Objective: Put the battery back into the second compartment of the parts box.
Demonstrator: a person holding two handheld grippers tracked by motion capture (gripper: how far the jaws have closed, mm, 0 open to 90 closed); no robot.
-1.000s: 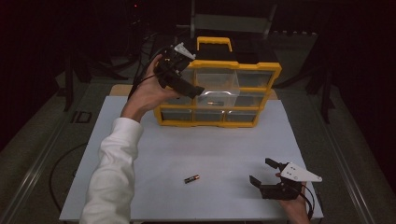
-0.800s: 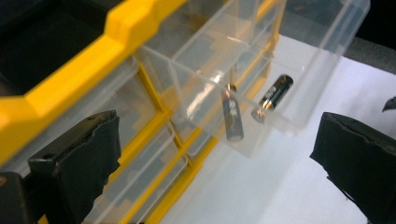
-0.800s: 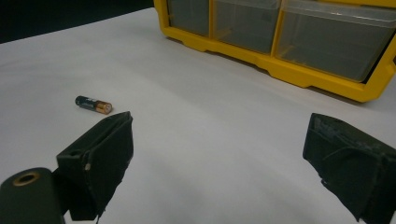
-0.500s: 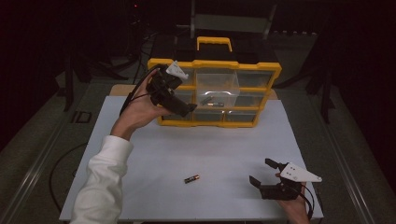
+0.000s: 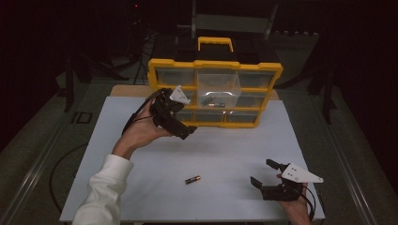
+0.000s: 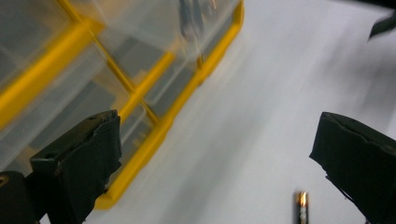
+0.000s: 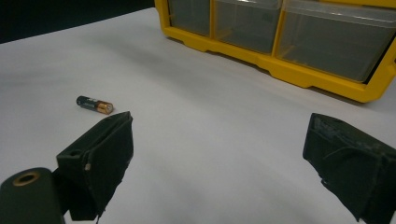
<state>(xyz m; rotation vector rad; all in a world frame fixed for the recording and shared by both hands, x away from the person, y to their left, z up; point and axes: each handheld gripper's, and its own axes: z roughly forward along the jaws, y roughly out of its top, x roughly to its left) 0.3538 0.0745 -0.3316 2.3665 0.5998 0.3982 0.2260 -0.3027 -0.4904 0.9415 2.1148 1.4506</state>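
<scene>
My left gripper [image 5: 187,132], jaws wide and empty, hangs beside the yellow clear-drawered plastic organiser [image 5: 215,92]; next, I judge, grab the small black-and-copper battery [image 5: 192,179] before it

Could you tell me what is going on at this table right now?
A person holds a gripper in each hand over a white table. The left gripper is open and raised beside a yellow drawer cabinet, one drawer pulled out. The right gripper rests open near the front edge. A battery lies loose between them.
</scene>
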